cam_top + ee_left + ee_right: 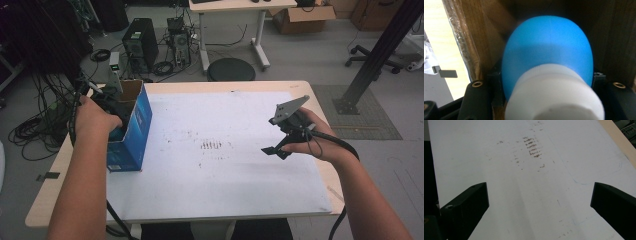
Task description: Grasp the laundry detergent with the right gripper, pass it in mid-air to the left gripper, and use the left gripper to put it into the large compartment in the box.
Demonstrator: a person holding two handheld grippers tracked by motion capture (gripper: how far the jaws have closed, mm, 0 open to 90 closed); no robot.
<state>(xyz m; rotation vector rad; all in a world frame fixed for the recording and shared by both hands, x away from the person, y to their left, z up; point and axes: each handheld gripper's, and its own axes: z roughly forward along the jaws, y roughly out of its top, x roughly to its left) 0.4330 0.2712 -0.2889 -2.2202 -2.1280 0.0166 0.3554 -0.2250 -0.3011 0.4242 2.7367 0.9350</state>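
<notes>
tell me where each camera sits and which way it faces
High view: above the person's side, facing forward and down on the white table mat; both forearms enter.
Left gripper view: on the left gripper, looking into the blue cardboard box at a blue bulb with white cap.
Right gripper view: on the right gripper, open jaws over the mat, shared with the high view.

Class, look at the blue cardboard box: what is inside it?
Inside the blue box, the left gripper grips a blue bottle by its sides, white cap toward the camera. The box floor is hidden.
</notes>
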